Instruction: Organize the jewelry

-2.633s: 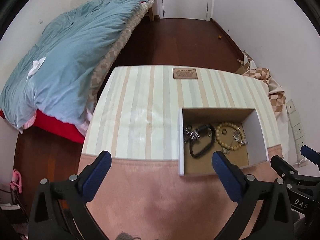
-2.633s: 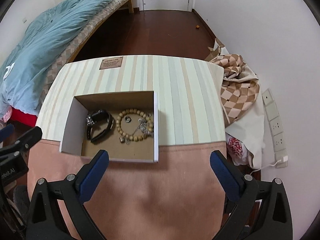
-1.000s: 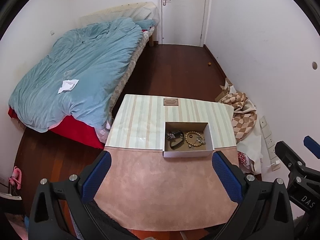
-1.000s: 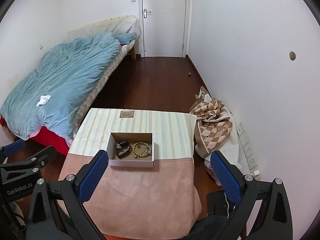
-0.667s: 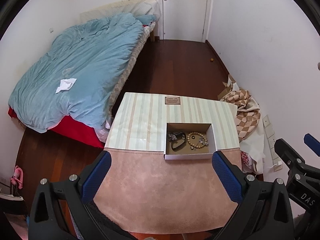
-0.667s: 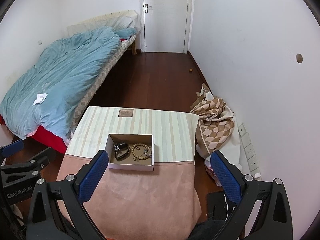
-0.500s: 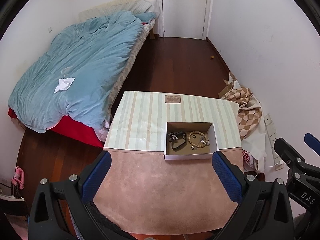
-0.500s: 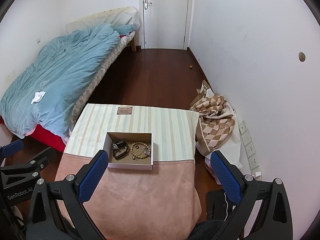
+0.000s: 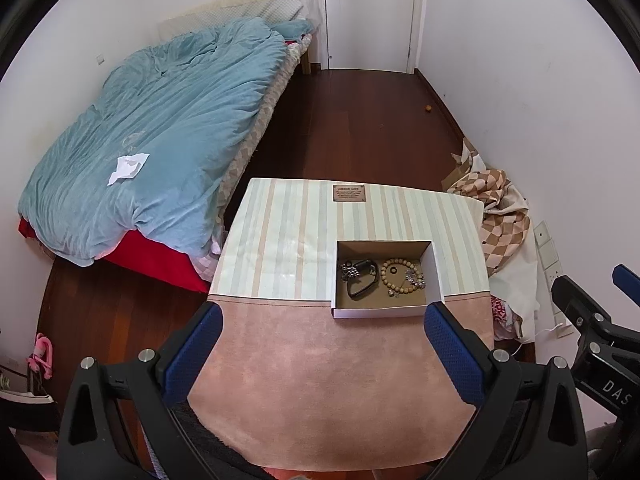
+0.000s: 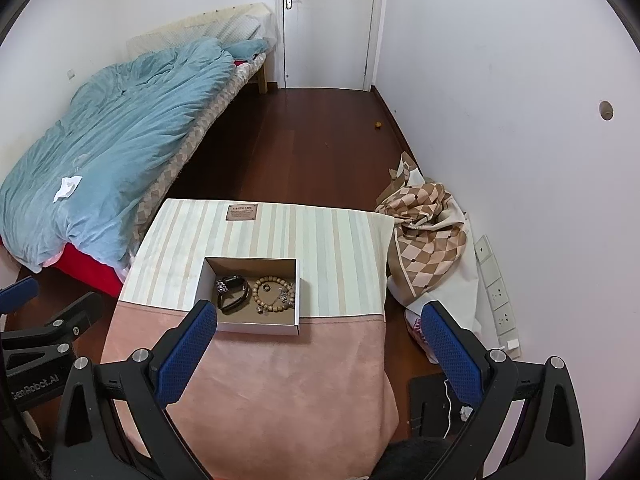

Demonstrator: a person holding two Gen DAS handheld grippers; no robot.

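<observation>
Both the left gripper [image 9: 322, 354] and right gripper [image 10: 320, 350] hang above the table [image 10: 280, 380], fingers spread wide, holding nothing. In the box [image 10: 256, 326] lie a bead bracelet [image 10: 274, 295] and what looks like a black band [image 10: 234, 298].

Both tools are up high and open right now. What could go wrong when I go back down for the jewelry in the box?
The wooden bead bracelet encircles a small dark ring and touches silver charms, so lifting one may drag others. The black band lies near the white cardboard box wall, which a finger could catch.
</observation>
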